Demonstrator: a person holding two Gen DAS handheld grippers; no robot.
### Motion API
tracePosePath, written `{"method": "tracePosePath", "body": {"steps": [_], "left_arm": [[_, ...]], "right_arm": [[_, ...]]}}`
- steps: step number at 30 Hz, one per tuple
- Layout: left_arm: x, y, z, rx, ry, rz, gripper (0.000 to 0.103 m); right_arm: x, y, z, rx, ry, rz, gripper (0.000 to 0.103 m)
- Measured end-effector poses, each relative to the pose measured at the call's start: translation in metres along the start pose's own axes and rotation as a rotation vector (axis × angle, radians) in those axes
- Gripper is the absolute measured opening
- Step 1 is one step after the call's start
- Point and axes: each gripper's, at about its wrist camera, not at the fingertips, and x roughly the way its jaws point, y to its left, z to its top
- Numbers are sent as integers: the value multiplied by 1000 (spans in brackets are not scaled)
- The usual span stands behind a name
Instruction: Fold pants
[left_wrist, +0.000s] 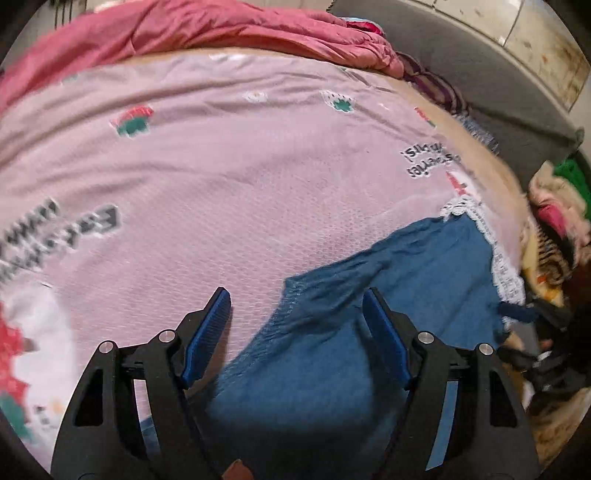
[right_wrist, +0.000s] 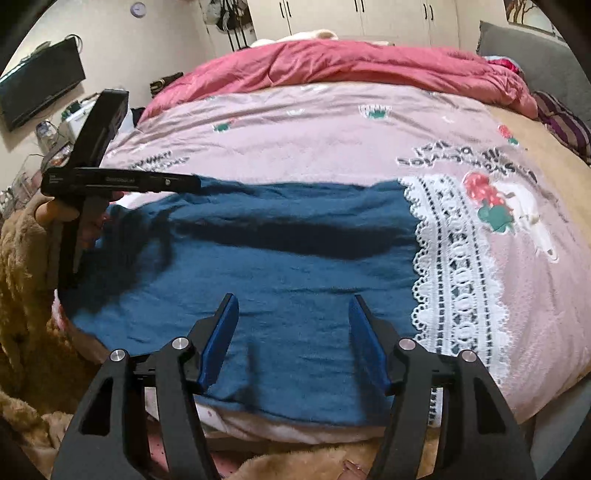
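Behind the blue pants, a bunched red quilt.

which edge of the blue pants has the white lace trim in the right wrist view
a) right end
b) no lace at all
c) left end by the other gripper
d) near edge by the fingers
a: the white lace trim runs down the right end of the blue pants, far from the left gripper.

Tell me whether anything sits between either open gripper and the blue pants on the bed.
Nothing visible does. The left gripper is open right over the crumpled edge of the blue pants, and the right gripper is open over their near edge. Only the pink bedspread lies around them.
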Motion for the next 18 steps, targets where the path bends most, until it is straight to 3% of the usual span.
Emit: {"method": "tracePosePath", "body": {"steps": [3, 5, 6, 12, 18], "left_arm": [[12, 2, 2, 0, 24, 7, 45], [16, 1, 3, -7, 30, 10, 14], [15, 2, 3, -19, 33, -12, 7], [-6, 4, 15, -44, -74, -41, 3], [26, 5, 4, 5, -29, 61, 5]], "right_arm": [[14, -1, -2, 21, 32, 2, 61], [23, 0, -5, 27, 49, -18, 61], [24, 1, -6, 21, 48, -27, 62], [25, 6, -8, 14, 38, -55, 62], [28, 6, -9, 17, 39, -57, 63]]}}
